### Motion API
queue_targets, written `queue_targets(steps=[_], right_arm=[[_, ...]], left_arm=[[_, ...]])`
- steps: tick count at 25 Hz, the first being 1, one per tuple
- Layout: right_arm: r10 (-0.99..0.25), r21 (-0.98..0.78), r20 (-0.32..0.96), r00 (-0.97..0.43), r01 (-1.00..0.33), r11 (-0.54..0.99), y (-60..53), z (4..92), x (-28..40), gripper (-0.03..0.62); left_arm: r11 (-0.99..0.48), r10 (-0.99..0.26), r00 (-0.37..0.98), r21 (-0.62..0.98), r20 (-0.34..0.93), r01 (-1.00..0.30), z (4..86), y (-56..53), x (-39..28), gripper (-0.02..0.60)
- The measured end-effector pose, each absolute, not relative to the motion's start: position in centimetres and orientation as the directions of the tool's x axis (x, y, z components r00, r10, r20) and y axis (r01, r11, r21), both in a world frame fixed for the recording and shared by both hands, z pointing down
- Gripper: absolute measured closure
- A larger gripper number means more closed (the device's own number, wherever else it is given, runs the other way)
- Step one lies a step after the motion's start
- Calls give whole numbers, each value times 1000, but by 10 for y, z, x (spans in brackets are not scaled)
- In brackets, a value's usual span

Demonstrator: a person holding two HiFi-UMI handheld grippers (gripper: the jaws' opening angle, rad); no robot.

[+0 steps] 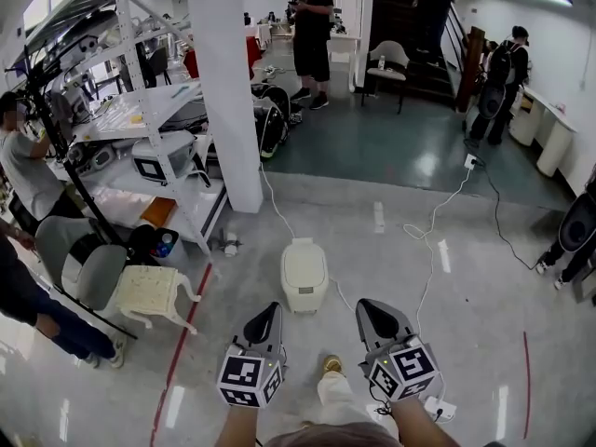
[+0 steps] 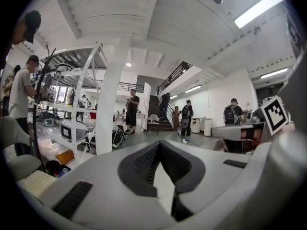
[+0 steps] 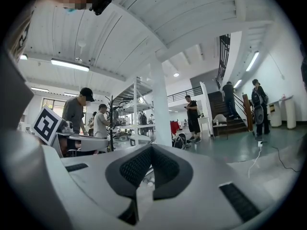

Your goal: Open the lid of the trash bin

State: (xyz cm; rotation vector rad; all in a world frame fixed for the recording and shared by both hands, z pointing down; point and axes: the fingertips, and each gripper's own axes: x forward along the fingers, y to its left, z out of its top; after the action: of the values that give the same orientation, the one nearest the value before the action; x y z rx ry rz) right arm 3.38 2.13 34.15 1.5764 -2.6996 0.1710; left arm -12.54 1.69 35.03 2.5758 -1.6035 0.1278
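Observation:
A white trash bin stands on the pale floor with its lid down, just in front of me in the head view. My left gripper hovers short of the bin's near left corner, its jaws together and empty. To the bin's near right, my right gripper is held the same way, shut on nothing. Neither touches the bin. The left gripper view shows the left gripper with its jaw tips meeting. In the right gripper view the right gripper is likewise closed. Both gripper views point out into the room, so the bin is hidden.
A white pillar and a metal shelf rack rise behind the bin on the left. A cream stool and grey chair sit at the left. A white cable runs along the floor on the right. Several people stand around.

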Motion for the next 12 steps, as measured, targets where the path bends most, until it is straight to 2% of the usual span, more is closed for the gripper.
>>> queue_targets(steps=[12], right_arm=[[-848, -103, 78, -524, -850, 516, -79, 356, 38, 559]], left_arm=[[-410, -898, 411, 41, 158, -911, 365, -75, -123, 591]])
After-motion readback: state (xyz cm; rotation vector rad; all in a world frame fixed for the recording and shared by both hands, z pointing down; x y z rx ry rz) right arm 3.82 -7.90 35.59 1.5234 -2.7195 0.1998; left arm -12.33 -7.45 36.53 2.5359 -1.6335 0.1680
